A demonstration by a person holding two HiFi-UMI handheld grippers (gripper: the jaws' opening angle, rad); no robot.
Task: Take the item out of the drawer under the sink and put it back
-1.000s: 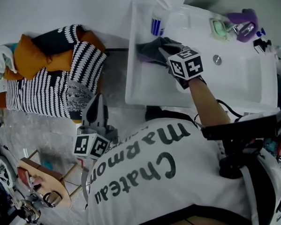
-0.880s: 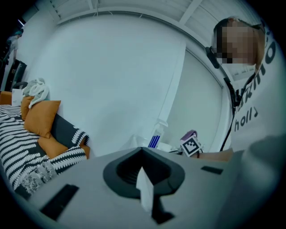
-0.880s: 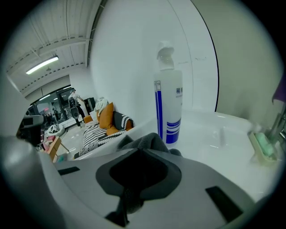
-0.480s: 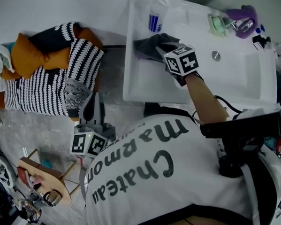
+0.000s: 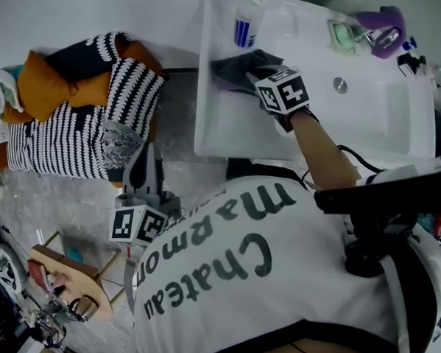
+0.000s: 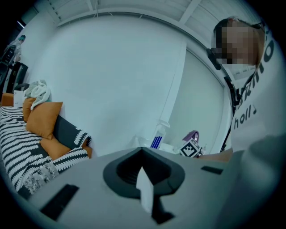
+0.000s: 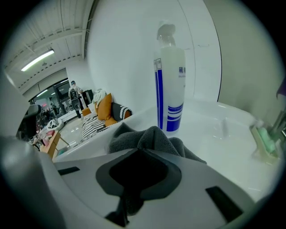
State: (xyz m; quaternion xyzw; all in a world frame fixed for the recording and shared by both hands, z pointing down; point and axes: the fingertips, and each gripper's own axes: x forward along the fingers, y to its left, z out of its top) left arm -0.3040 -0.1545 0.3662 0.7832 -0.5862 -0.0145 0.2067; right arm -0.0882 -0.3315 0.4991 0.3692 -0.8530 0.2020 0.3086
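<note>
A crumpled dark grey cloth [image 5: 233, 66] lies on the left ledge of the white sink [image 5: 380, 127], just in front of a white spray bottle with blue stripes [image 5: 244, 27]. My right gripper [image 5: 252, 77] points down at it and is shut on a fold of the cloth [image 7: 152, 136], which bunches up between the jaws in the right gripper view. The left gripper [image 5: 147, 152] hangs low at my left side, away from the sink, with its jaws together [image 6: 142, 150] and nothing in them. No drawer shows in any view.
The spray bottle [image 7: 170, 89] stands close behind the cloth. A green soap dish [image 5: 341, 39] and a purple object [image 5: 381, 25] sit by the tap. Striped and orange cushions [image 5: 77, 120] lie left of the sink; a wooden stool [image 5: 72, 290] stands lower left.
My right gripper has sunk a little toward the sink ledge with the cloth still in it. The left gripper has stayed where it was.
</note>
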